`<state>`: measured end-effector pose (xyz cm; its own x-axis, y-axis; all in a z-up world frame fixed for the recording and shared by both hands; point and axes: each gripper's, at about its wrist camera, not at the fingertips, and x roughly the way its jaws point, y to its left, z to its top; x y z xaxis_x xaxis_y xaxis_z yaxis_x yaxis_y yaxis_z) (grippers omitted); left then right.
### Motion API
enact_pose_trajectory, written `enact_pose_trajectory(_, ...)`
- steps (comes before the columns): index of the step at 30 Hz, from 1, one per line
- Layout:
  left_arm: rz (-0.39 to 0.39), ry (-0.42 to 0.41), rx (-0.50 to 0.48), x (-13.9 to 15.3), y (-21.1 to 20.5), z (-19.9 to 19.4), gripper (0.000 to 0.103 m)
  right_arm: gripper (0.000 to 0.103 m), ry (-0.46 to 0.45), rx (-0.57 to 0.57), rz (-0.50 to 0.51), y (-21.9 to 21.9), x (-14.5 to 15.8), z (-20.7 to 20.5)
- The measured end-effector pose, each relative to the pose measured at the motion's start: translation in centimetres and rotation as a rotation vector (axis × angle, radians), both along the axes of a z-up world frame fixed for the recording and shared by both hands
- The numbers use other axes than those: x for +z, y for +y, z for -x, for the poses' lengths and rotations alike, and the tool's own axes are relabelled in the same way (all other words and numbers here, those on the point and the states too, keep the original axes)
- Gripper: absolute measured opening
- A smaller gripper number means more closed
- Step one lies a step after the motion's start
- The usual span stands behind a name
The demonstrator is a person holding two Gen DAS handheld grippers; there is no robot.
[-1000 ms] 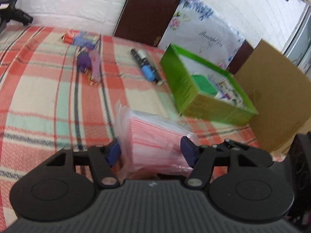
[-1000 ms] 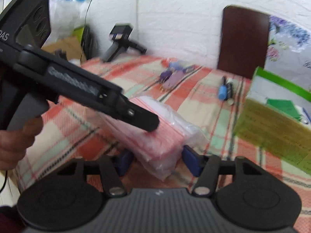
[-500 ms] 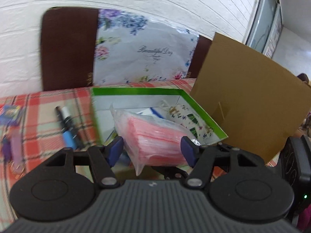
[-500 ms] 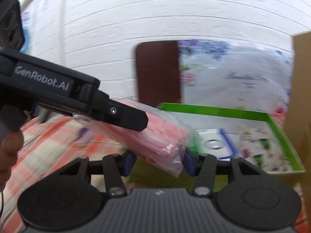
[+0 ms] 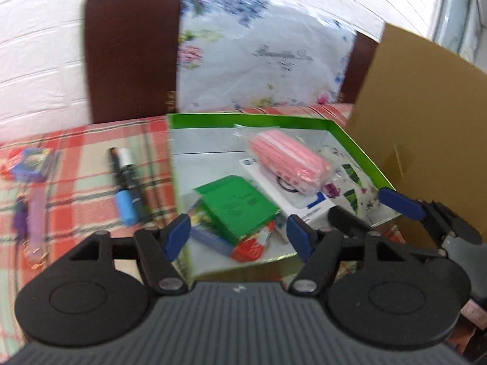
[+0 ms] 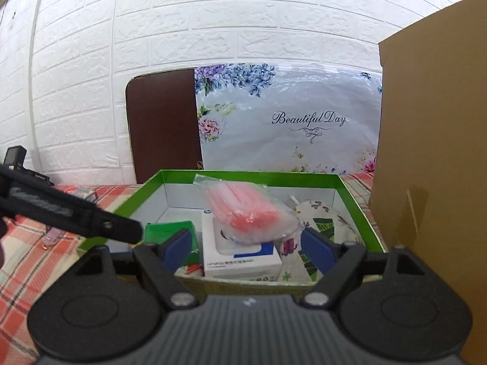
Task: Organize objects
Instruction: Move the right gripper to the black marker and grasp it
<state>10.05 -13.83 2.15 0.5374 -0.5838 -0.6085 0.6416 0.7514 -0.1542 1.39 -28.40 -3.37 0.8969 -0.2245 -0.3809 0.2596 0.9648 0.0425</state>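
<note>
A clear bag of pink sheets [image 5: 289, 159] [image 6: 243, 210] lies inside the green box [image 5: 249, 119] [image 6: 243, 175], resting on a white-and-blue carton [image 6: 242, 258]. A small green box [image 5: 240, 206] and a floral pouch [image 6: 322, 222] are in there too. My left gripper [image 5: 239, 232] is open and empty at the box's near wall. My right gripper [image 6: 246, 245] is open and empty just in front of the bag; it also shows in the left wrist view [image 5: 374, 205].
On the plaid cloth [image 5: 82, 182] left of the box lie two markers [image 5: 126, 182], a purple item [image 5: 33, 216] and a small packet [image 5: 30, 164]. A cardboard sheet [image 6: 435, 158] stands right of the box. A floral bag [image 6: 289, 118] leans on the wall behind.
Both grippers carried the pink bag from the cloth over the green box, then opened and let it go. It now lies in the box.
</note>
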Motion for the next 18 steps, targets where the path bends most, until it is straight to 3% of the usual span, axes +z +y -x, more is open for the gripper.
enact_pose_trajectory(5, 0.041, -0.033, 0.068, 0.9, 4.8, 1.4, 0.077, 0.082, -0.019, 0.026, -0.043, 1.0, 1.1, 1.0)
enact_pose_trajectory(11, 0.024, 0.002, 0.234, -0.8, 11.2, 0.7, 0.078, 0.079, -0.036, 0.189, -0.074, 5.4, 2.1, 2.0)
enact_pose_trajectory(13, 0.007, 0.015, 0.299, -1.9, 13.1, 0.2, 0.078, 0.072, -0.014, 0.267, -0.06, 7.6, 2.2, 1.9)
enact_pose_trajectory(15, 0.001, 0.024, 0.361, -2.9, 15.1, -0.3, 0.078, 0.054, 0.024, 0.345, -0.052, 9.9, 2.0, 1.4)
enact_pose_trajectory(18, -0.022, 0.005, 0.443, -4.4, 17.7, -1.3, 0.078, 0.035, 0.093, 0.425, -0.042, 13.5, 1.2, -0.1)
